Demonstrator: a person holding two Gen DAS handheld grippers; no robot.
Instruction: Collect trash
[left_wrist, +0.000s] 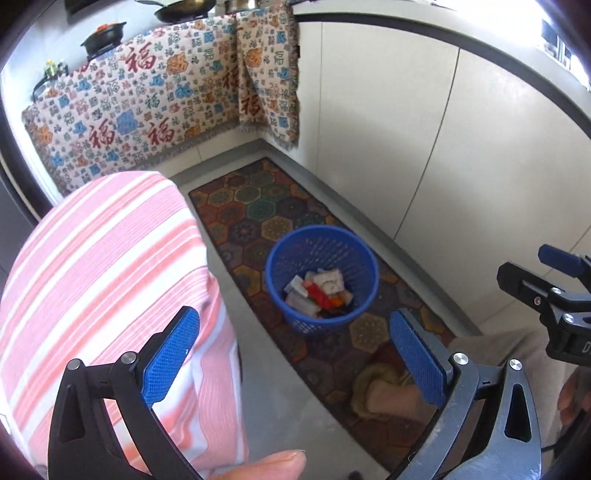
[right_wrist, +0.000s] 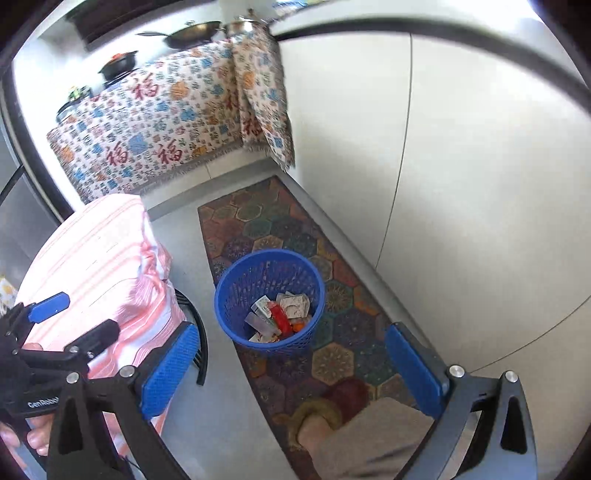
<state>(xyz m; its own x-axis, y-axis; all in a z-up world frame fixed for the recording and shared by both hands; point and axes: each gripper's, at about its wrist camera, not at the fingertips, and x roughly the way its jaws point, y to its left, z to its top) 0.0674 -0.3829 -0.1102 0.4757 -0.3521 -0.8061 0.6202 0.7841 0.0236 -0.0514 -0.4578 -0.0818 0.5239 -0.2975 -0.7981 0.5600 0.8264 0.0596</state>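
Observation:
A blue mesh waste basket (left_wrist: 284, 258) stands on a patterned floor mat; it also shows in the right wrist view (right_wrist: 236, 284). Inside lie several pieces of trash (left_wrist: 319, 291), white wrappers and a red one, also seen in the right wrist view (right_wrist: 280, 317). My left gripper (left_wrist: 295, 354) is open and empty, held above and in front of the basket. My right gripper (right_wrist: 291, 365) is open and empty, also above the basket. The right gripper appears at the right edge of the left wrist view (left_wrist: 554, 291); the left gripper appears at the left of the right wrist view (right_wrist: 55, 332).
A pink-striped cloth covers a seat (left_wrist: 99, 280) left of the basket. The hexagon mat (left_wrist: 258, 206) runs along white cabinet doors (left_wrist: 406, 147). A patterned cloth (left_wrist: 147, 110) hangs from the counter, with pans (left_wrist: 181, 9) on top. The person's slippered foot (right_wrist: 317, 417) rests on the mat.

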